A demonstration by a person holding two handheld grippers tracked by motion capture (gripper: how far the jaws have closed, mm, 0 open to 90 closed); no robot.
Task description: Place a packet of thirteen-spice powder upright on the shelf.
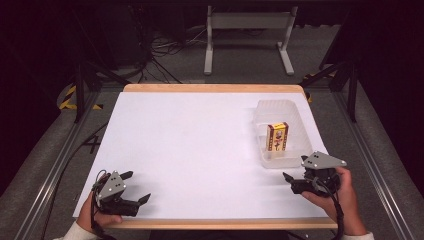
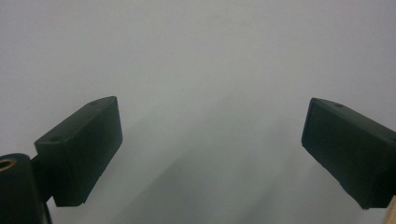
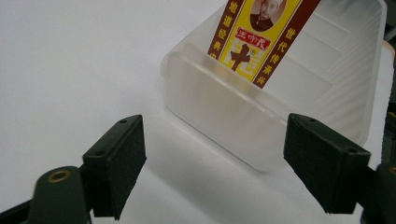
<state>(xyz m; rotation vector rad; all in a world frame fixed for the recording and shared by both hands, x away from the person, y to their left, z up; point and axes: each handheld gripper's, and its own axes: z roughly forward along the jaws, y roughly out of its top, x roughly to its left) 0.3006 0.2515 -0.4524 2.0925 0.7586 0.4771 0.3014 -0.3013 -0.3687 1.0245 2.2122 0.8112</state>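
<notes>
A small yellow and dark red box (image 1: 277, 136) with printed characters stands upright inside a translucent plastic container (image 1: 262, 107) at the right of the white table. My right gripper (image 1: 294, 170) sits just in front of the container's near end, held by a hand, its jaws open and empty. In the right gripper view the container (image 3: 219, 107) and the box (image 3: 259, 32) lie beyond the right gripper (image 3: 212, 140). My left gripper (image 1: 137, 186) rests open at the near left corner. The left gripper (image 2: 210, 140) has bare white surface between its jaws.
The white sheet (image 1: 190, 140) covers a wooden table with an edge near both hands. Beyond the far edge, a white metal stand (image 1: 247, 22) and cables lie on the grey floor. Black frame posts (image 1: 79, 90) flank the table.
</notes>
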